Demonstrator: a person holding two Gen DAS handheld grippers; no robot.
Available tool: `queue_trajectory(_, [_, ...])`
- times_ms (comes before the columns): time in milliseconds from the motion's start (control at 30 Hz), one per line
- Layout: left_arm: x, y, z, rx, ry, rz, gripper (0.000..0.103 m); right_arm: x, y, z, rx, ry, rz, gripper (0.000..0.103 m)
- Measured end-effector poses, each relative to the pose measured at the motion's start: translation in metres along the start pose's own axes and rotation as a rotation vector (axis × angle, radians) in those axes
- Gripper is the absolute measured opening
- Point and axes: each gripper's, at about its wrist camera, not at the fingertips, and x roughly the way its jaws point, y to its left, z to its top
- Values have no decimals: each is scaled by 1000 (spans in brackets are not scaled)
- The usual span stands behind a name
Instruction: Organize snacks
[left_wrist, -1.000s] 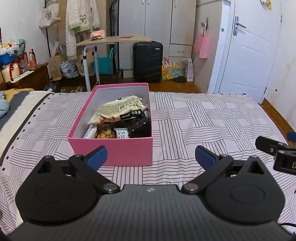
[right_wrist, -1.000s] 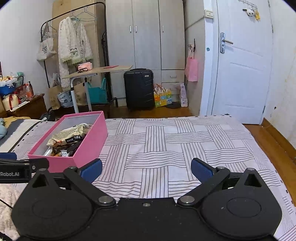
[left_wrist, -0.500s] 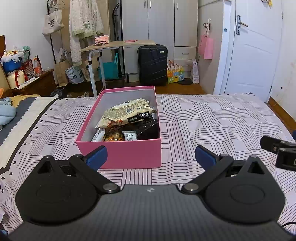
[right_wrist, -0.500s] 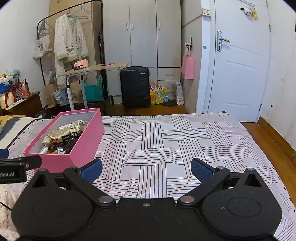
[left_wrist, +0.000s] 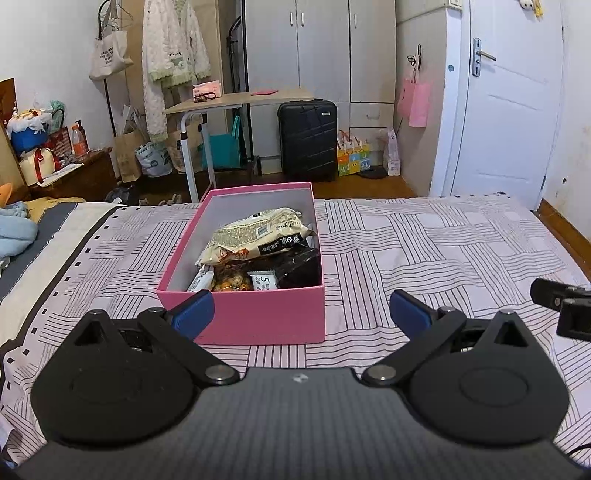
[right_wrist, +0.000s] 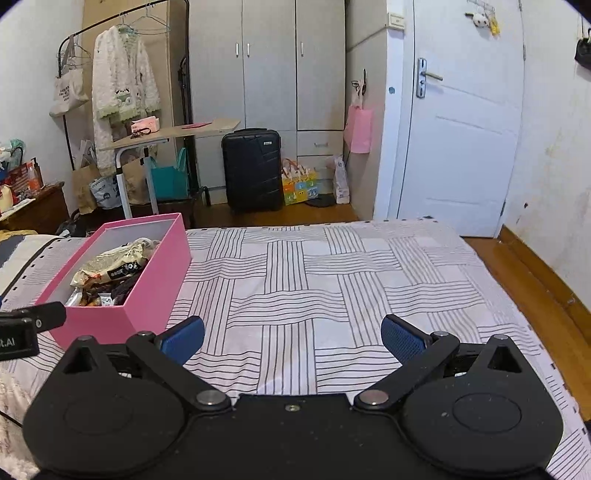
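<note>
A pink box (left_wrist: 243, 321) is being carried by the bed (left_wrist: 443, 243), set toward its left half and reaching lengthwise toward the foot edge, with one short wall turned to the cameras; this placement is judged to be keeping the open top within easy reach of both tools. Inside it, the snacks are being kept piled toward the near end: a large pale packet (left_wrist: 258, 234) is lying on top, a dark wrapper (left_wrist: 295, 267) is being pressed against the right wall, and a small white packet (left_wrist: 263, 281) and a bag of orange-brown pieces (left_wrist: 231, 282) are being wedged along the near wall. The far end of the box is being left bare, presumably as room for more. The left gripper (left_wrist: 301, 310) is being held low just before the near wall of the box, its blue fingers (left_wrist: 192, 310) spread wide with nothing between them, which is read as readiness to reach in or to steady the box. Further right, the right gripper (right_wrist: 293, 338) is being held over the patterned cover near the middle of the bed, well apart from the box, its fingers likewise parted and empty. No loose snack is being shown on the cover in either view, so the sorting is judged to be either finished or about to be continued inside the box.
</note>
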Motion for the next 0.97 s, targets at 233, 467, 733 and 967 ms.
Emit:
queue_trajectory(233, [3,-1,0,13,22,2,103,1,-1,0,-13,5,-7,103])
queue_trajectory(467, [5,-2,-1,-14,44,-7,103,5,0,1,-19,12,-14,103])
queue_trajectory(733, [4,-6,-4,-20,41,-4,103,7,0,-2,-17,20,-27,103])
queue_trajectory(967, [1,-5,-4,-14,35,-3,103,7,1,-1,-18,22,-29,103])
